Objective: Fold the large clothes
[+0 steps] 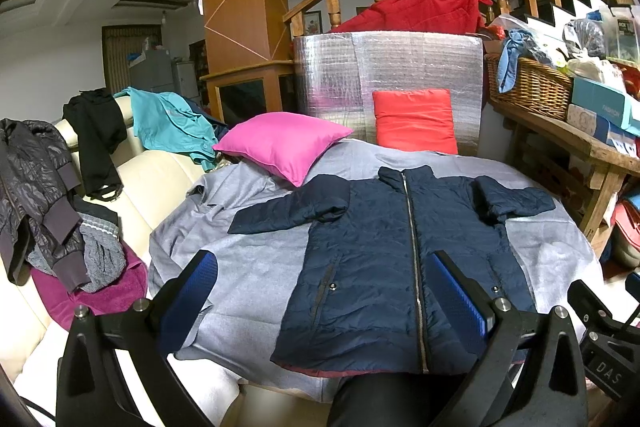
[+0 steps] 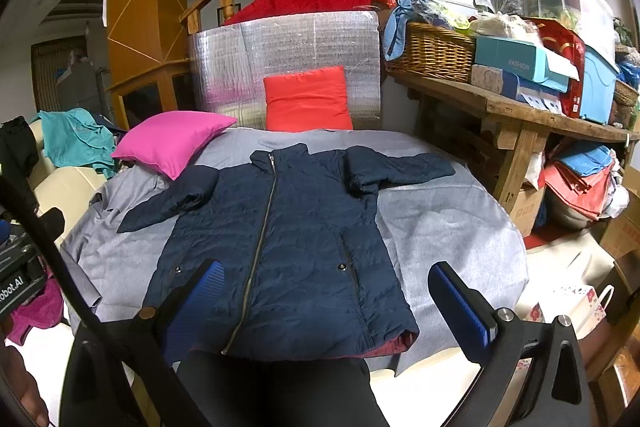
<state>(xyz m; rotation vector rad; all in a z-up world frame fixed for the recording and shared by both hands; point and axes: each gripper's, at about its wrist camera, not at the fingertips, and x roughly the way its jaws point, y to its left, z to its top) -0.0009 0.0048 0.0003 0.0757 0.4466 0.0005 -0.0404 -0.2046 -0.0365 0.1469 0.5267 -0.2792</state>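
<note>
- The jacket point(image 1: 384, 259) is seen laid flat, front up and zipped, on the grey sheet point(image 1: 256, 267), just ahead of both tools; its hem lies nearest them and its collar farthest.
- The left tool point(image 1: 320, 291) is held wide and empty above the hem, its fingers astride the left front panel.
- The right tool point(image 2: 324, 295) is likewise held wide and empty, over the hem's right half.
- Both sleeves are spread outward: the left sleeve point(image 1: 288, 213) ahead and to the left of the left tool, the right sleeve point(image 2: 400, 169) ahead and to the right of the right tool.
- The step in hand is judged to be the first fold, not yet begun.
- A sleeve is best taken near its cuff, pinched through one layer only, and carried across the chest toward the zip point(image 1: 414, 259).
- The padded fabric is likely to spring back, so each fold should be pressed flat before release.
- The pink cushion point(image 1: 284, 143), just beside the left shoulder, should be avoided.
</note>
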